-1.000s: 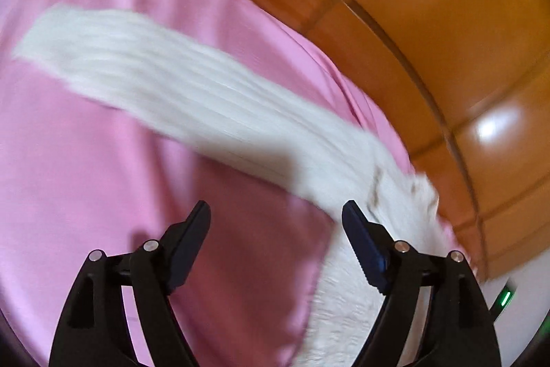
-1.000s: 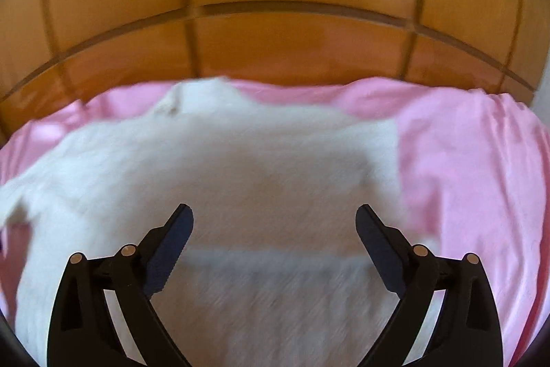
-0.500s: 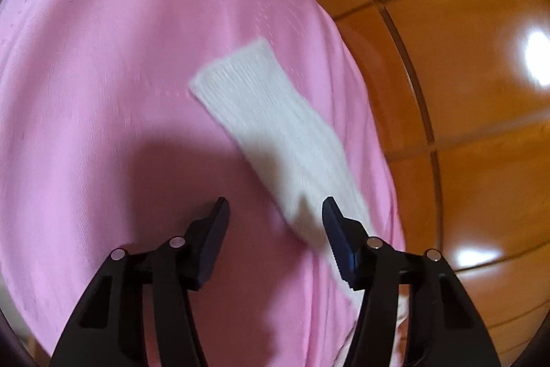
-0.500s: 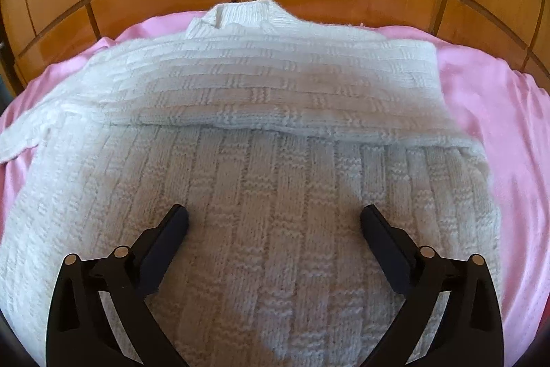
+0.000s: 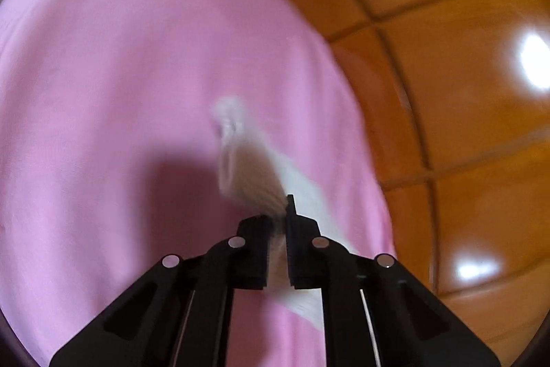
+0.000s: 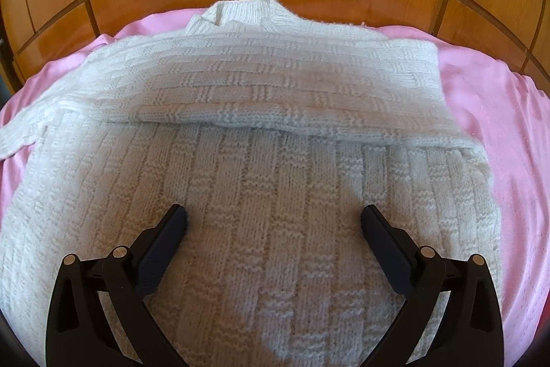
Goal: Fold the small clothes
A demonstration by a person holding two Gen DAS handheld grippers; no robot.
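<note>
The left wrist view is motion-blurred throughout. The white knit sleeve [image 5: 240, 167] shows no stitch pattern; its far end dissolves into a pale smear against the pink cloth [image 5: 103, 92]. The sleeve's near portion is hidden between and beneath the black fingers [image 5: 256, 250] of the left gripper [image 5: 276, 215], so the extent of material inside the jaws cannot be determined.

In the right wrist view, the white sweater [image 6: 257, 195] is cut off by the bottom and left edges; its hem is not visible. The gripper arms cover parts of its lower area. The folded upper layer [image 6: 257, 85] conceals the fabric beneath it.
</note>
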